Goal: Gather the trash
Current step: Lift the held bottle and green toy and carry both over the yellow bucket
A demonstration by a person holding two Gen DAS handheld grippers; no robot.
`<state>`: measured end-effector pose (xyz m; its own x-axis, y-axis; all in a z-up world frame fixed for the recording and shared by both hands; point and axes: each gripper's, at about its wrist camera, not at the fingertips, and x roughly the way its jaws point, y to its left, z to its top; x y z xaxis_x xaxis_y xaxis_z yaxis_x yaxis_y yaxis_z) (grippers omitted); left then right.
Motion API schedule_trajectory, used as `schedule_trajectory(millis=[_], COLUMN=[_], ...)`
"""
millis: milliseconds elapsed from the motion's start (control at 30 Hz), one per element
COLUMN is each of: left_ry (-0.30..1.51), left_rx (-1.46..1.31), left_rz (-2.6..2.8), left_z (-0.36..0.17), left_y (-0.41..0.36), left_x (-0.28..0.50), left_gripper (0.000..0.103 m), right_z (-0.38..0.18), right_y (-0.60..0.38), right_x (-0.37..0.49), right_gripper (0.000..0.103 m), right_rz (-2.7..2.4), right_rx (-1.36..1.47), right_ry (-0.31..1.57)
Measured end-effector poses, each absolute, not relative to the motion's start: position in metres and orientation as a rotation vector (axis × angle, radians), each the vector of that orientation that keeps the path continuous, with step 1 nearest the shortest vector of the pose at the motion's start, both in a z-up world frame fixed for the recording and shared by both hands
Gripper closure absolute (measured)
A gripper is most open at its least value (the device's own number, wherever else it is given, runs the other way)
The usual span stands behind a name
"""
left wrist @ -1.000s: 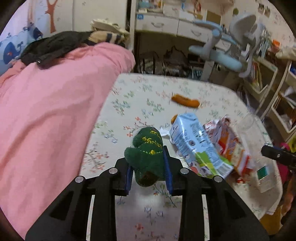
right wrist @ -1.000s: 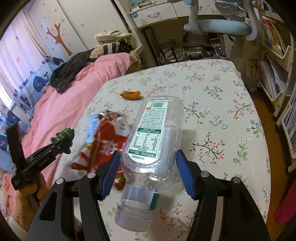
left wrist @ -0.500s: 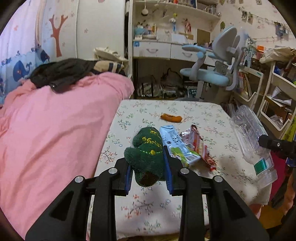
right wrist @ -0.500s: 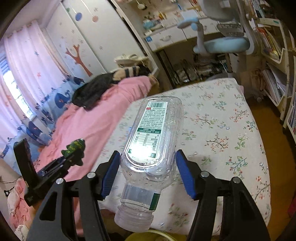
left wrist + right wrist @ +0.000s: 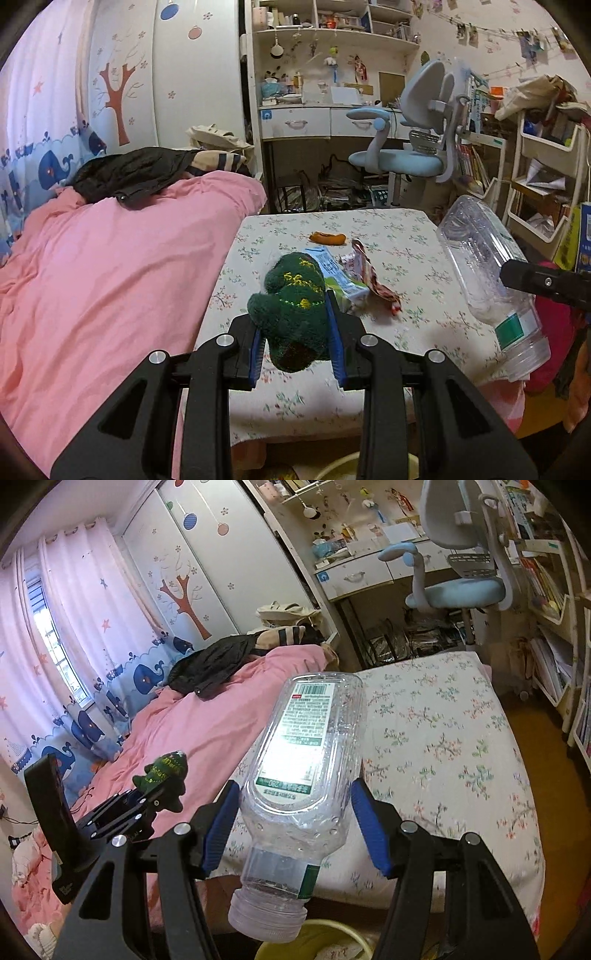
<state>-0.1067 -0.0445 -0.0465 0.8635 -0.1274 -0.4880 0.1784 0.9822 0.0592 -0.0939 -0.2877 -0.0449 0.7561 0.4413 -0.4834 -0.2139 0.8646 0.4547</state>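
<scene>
Below the table edge, at the bottom of the right wrist frame, a yellow bin (image 5: 314,941) rim shows directly under the clear bottle (image 5: 306,768). The bottle's long axis runs up-frame, neck pointing down toward the bin. The right gripper (image 5: 295,823) fingers clasp its shoulder; the left gripper (image 5: 295,336) squeezes a green plush toy (image 5: 293,306).
</scene>
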Motion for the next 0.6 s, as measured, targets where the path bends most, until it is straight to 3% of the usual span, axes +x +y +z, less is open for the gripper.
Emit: schedule_trajectory(millis=[600], left_ry=[0.502], left_rx=[0.107], left_rz=[-0.181], left_z=[-0.055], left_y=[-0.051], left_x=[-0.145], left_gripper=[0.075], right_z=[-0.069], right_y=[-0.266], right_x=[-0.132], right_gripper=[0.042], right_rz=[0.392], right_rx=[0.360], right_ry=[0.689])
